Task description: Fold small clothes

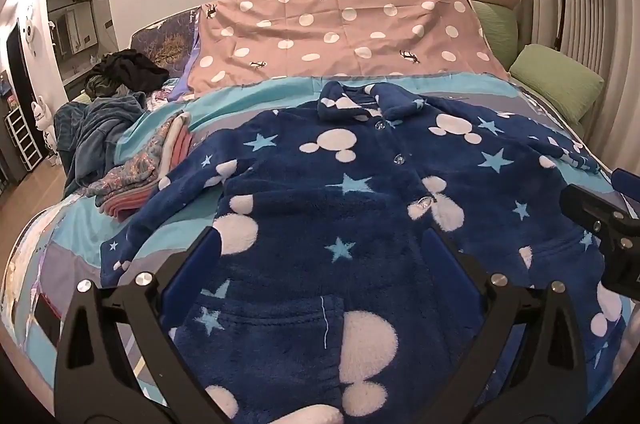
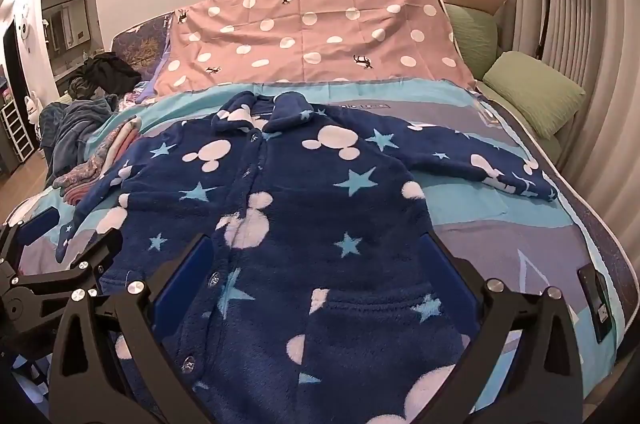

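While the blue fleece top (image 1: pixel 344 192) lay spread face-up on the bed (image 2: pixel 500 232), buttoned and with both sleeves out, the left claw (image 1: pixel 320 264) and right claw (image 2: pixel 316 264) hovered over its lower half, jaws wide apart and empty. A clean first fold likely called for each claw to pinch a sleeve (or side edge) and bring it squarely inward, keeping the thick pile from bunching.

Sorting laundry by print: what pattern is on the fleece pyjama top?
Navy fleece pyjama top: white mouse-heads, pale-blue stars; right wrist view.
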`<move>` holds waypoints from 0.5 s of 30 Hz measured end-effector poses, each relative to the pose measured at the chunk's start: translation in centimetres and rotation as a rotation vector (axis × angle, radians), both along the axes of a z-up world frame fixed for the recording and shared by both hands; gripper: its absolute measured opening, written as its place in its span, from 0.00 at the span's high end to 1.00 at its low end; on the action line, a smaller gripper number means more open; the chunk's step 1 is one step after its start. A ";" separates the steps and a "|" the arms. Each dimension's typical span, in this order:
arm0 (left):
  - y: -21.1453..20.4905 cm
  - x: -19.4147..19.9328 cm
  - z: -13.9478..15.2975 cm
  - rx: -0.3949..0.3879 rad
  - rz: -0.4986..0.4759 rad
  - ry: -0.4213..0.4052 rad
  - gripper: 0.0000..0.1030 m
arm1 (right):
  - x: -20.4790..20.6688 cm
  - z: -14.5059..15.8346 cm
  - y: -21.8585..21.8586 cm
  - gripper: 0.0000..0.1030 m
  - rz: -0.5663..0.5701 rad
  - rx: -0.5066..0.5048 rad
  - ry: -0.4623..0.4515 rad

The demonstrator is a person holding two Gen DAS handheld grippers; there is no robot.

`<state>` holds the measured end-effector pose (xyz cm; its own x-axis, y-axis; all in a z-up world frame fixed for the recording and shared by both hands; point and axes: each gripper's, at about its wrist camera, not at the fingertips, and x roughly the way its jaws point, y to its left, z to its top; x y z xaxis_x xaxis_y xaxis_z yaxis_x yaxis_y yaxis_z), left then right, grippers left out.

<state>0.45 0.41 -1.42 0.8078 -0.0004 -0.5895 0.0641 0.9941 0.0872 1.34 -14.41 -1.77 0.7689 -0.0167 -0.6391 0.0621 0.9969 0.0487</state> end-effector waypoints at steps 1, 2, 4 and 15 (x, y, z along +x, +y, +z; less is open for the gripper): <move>-0.4 0.8 0.0 0.008 0.004 0.007 0.02 | 0.1 0.0 0.1 0.01 0.001 0.001 0.002; -0.4 0.8 -0.1 0.009 0.004 0.008 0.02 | 0.3 0.0 0.3 0.01 0.001 0.002 0.003; -0.5 0.9 -0.2 0.014 0.002 0.011 0.02 | 0.0 0.0 -0.1 0.01 0.000 0.009 -0.005; -0.7 0.7 -0.3 0.017 -0.003 0.012 0.02 | 0.0 -0.1 0.0 0.01 -0.002 0.008 -0.002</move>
<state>1.12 -0.30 -1.68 0.8007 0.0076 -0.5990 0.0678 0.9923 0.1032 1.35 -14.37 -1.83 0.7704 -0.0125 -0.6375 0.0635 0.9963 0.0572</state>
